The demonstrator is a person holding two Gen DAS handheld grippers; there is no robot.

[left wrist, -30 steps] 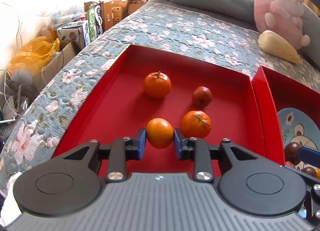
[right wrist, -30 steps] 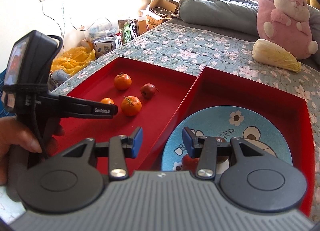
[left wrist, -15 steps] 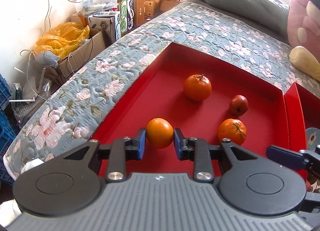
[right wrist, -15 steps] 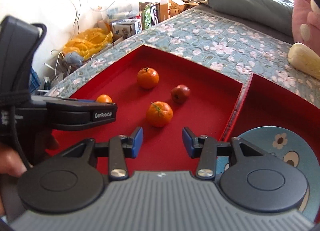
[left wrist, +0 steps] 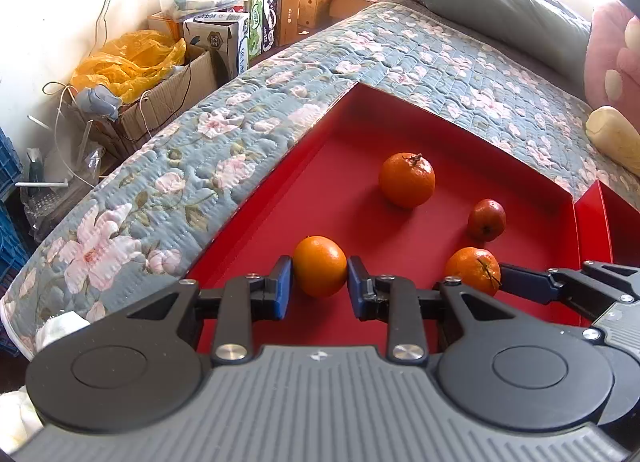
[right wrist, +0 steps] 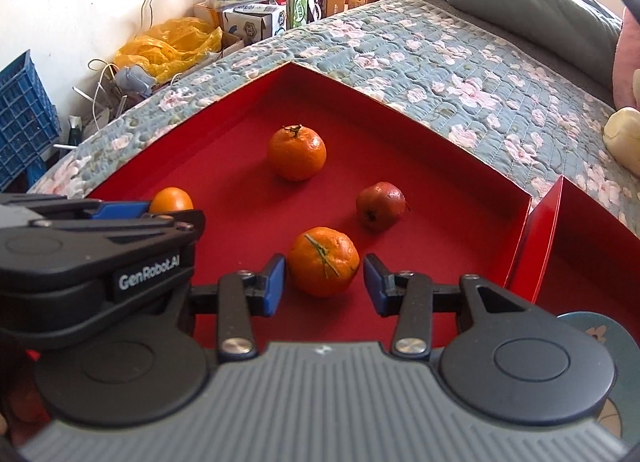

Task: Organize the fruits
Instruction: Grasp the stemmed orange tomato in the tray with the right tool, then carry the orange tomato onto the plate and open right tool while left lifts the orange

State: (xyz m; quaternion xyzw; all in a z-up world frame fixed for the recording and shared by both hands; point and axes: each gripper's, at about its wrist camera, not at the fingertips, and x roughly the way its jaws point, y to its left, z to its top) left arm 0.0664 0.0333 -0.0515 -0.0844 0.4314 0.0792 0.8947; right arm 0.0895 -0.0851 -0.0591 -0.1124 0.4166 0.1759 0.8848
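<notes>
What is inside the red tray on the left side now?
The red tray holds three oranges and one small red fruit. Its near corner is covered by the hand-held grippers.

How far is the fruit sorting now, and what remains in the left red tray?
Done: nothing these views can confirm; only an edge of the plate shows. In hand: the left claw grips the smooth orange, and the right claw stands open around the stemmed tangerine. Left: the large orange and the small red fruit lie untouched in the red tray.
</notes>
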